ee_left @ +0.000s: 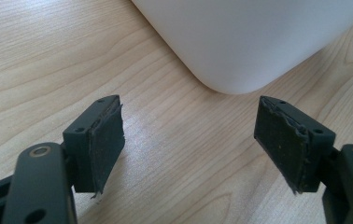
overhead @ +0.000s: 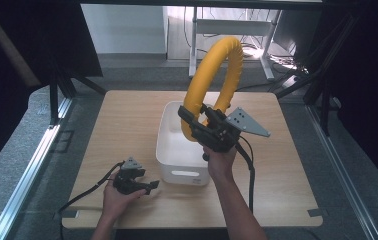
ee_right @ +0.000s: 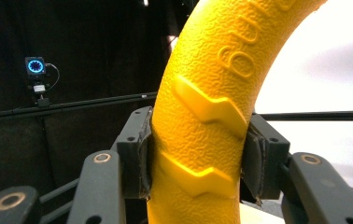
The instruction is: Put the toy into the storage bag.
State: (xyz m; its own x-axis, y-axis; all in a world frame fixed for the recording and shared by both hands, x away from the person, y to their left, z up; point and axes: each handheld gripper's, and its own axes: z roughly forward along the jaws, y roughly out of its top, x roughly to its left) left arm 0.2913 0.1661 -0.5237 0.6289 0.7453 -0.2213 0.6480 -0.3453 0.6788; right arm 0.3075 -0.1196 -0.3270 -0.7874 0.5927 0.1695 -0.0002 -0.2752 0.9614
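Right gripper view has the right claw (ee_right: 195,156) pinching a yellow ring (ee_right: 202,140), its pads pressed on both sides of the tube, which arcs up and away beyond the tips. From the high view, the ring stands upright over the white bin (overhead: 169,135) just under that claw (the grip sits low on it), so it may pivot or slip and drop outside the bin. Left claw (ee_left: 188,140) rests spread and holding nothing on the table (ee_left: 34,56), the bin's corner just ahead.
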